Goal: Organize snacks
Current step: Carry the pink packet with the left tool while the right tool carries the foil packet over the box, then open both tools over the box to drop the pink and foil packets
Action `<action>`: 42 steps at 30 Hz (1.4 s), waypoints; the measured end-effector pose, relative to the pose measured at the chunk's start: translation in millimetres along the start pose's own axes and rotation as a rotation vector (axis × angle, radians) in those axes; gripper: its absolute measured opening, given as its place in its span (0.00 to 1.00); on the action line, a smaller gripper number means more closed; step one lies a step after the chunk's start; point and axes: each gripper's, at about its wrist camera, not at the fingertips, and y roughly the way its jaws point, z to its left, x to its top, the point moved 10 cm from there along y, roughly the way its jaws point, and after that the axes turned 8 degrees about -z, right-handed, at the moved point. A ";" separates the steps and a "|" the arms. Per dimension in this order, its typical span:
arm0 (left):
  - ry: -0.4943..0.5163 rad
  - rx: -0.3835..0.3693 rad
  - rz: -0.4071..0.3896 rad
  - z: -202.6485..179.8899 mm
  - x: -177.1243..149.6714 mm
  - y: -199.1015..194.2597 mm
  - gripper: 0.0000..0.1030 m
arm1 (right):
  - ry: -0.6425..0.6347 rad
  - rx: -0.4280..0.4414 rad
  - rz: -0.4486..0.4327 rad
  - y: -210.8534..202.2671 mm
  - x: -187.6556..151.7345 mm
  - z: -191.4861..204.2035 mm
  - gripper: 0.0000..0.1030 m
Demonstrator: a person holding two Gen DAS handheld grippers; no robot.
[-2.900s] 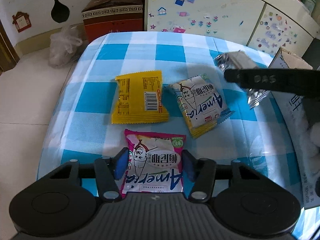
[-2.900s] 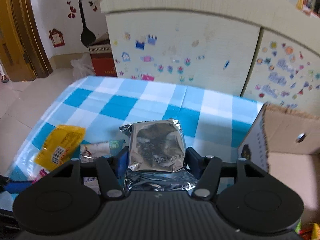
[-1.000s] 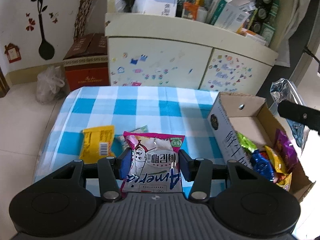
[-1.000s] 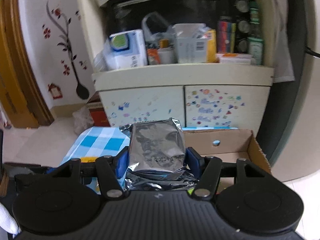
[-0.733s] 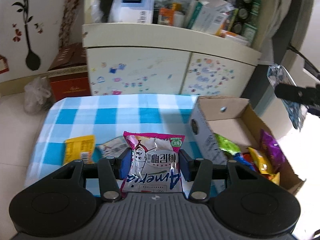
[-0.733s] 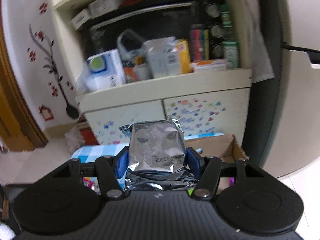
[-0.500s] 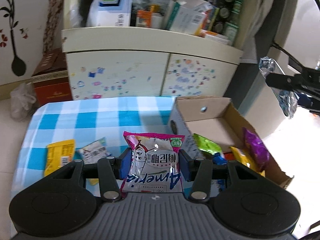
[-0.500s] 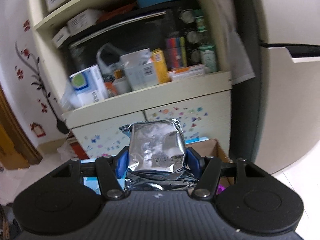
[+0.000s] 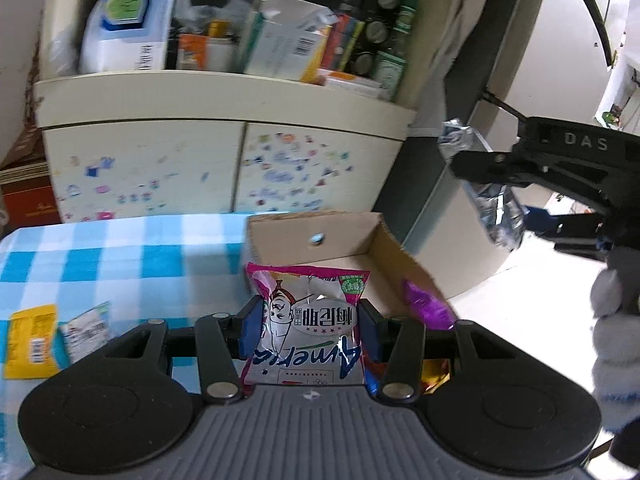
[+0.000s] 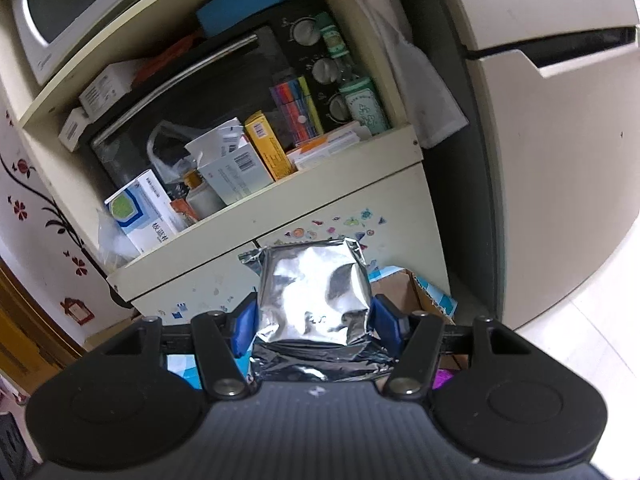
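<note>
My left gripper [image 9: 306, 330] is shut on a pink and white snack bag [image 9: 310, 326] and holds it above the near end of an open cardboard box [image 9: 372, 240]. A purple packet [image 9: 426, 304] lies in the box. My right gripper [image 10: 314, 322] is shut on a silver foil bag [image 10: 314, 290], raised high over the box [image 10: 404, 286]. In the left wrist view the right gripper [image 9: 480, 168] shows at the right with the foil bag [image 9: 496, 216] hanging from it. A yellow packet [image 9: 30, 342] and a white packet [image 9: 86, 328] lie on the blue checked tablecloth [image 9: 120, 252].
A cream cabinet [image 9: 224, 160] with stickered doors stands behind the table, its shelf [image 10: 248, 184] crowded with boxes and bottles. A fridge [image 10: 552, 120] stands to the right. A brown carton [image 9: 24, 196] sits on the floor at left.
Both grippers have risen and swung right with their bags. The left one now hangs over the box; the right one tilts up toward the shelf and fridge.
</note>
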 end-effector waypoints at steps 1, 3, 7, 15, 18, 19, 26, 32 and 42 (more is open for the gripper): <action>-0.002 -0.005 0.000 -4.5 0.9 3.5 0.53 | 0.007 -0.007 0.001 0.9 0.3 -1.8 0.59; -0.005 -0.015 0.004 -13.0 2.4 11.0 0.53 | 0.018 -0.016 0.002 2.3 1.2 -5.0 0.59; 0.007 -0.019 0.016 -24.1 3.9 24.4 0.53 | 0.062 -0.020 0.006 4.0 2.4 -10.9 0.59; 0.019 -0.010 0.038 -35.4 8.5 47.5 0.54 | 0.103 -0.054 0.032 10.9 -1.5 -18.4 0.59; 0.033 0.014 0.026 -37.3 12.7 51.8 0.67 | 0.136 -0.071 0.042 13.9 -3.9 -23.6 0.62; 0.038 0.018 0.020 -38.1 14.4 51.3 0.77 | 0.144 -0.077 0.044 14.6 -4.2 -25.4 0.63; 0.031 0.016 -0.013 -33.5 29.2 36.9 0.86 | 0.142 -0.058 0.020 12.2 0.7 -20.4 0.78; 0.022 0.043 -0.011 -9.4 32.5 21.4 0.87 | 0.111 -0.038 0.017 13.3 1.2 -12.6 0.78; -0.008 0.112 -0.004 46.9 29.4 -5.5 0.87 | 0.004 0.015 0.027 19.4 -7.7 16.1 0.79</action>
